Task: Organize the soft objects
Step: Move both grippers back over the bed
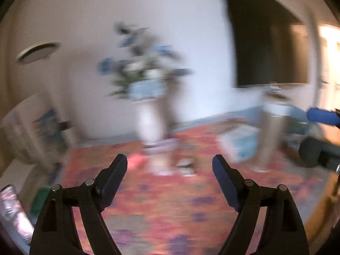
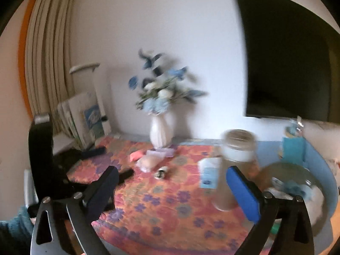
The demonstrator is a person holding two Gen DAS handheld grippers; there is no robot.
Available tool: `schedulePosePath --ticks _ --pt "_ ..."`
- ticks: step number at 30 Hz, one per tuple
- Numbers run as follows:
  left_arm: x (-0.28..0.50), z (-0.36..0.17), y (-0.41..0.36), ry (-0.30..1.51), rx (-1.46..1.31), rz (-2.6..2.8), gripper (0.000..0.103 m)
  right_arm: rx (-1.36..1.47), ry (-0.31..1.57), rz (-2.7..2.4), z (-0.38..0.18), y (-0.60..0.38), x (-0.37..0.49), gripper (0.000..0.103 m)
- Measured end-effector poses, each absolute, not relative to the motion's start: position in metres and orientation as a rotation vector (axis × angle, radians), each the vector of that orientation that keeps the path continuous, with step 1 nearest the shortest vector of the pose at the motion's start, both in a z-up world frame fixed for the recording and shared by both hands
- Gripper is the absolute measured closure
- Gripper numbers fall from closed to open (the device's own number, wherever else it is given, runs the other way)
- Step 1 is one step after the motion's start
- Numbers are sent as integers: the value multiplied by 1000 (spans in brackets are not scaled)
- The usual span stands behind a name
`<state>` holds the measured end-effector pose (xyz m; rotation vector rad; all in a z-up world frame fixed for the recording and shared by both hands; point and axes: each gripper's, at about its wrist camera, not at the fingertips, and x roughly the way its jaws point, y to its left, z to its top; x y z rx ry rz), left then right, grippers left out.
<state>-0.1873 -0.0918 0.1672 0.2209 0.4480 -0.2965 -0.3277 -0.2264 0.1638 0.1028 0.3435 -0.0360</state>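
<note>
Hovering over the near edge of the orange-and-pink floral tablecloth [image 2: 161, 208], both claws stand wide and empty, with nothing between the jaws of the left gripper [image 1: 170, 163] or the right gripper [image 2: 172, 176]. No earlier view is at hand, so this reads as a pause between picks, judged from the empty claws and the loose items still lying out.

Farther in, near the middle of the cloth, lies a cluster of small soft things: a pale peach squashy lump [image 2: 148, 162], a coral-pink soft block [image 2: 136, 155] to its left, and a lilac soft piece [image 2: 162, 153] just behind, all close together in front of the white ribbed vase of blue and white flowers [image 2: 160, 132]. A small dark-and-white round object [image 2: 162, 173] sits just near of them; blur hides what it is. To the right stands a tall clear jar with a white band [image 2: 237, 165], and at the far right a round container [image 2: 297, 191] holds pale and blue stuff.

The next move likely calls for reaching forward to the cluster, centring one soft piece between open jaws, and closing gently, clear of the vase.
</note>
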Motion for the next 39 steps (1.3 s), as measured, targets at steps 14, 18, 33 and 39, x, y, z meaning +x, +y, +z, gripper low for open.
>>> schedulePosePath --ticks 14,18,33,39 --pt "-87 52 0 697 -25 -224 22 386 809 -87 31 -205 -128 1" --pt "-91 48 0 710 -26 -205 22 278 815 -196 14 -199 -111 1" --pt "-88 45 5 737 -48 -195 22 212 841 -283 -3 -195 -99 0" --pt "-86 44 7 743 -55 -186 22 209 842 -283 -2 -195 -99 0"
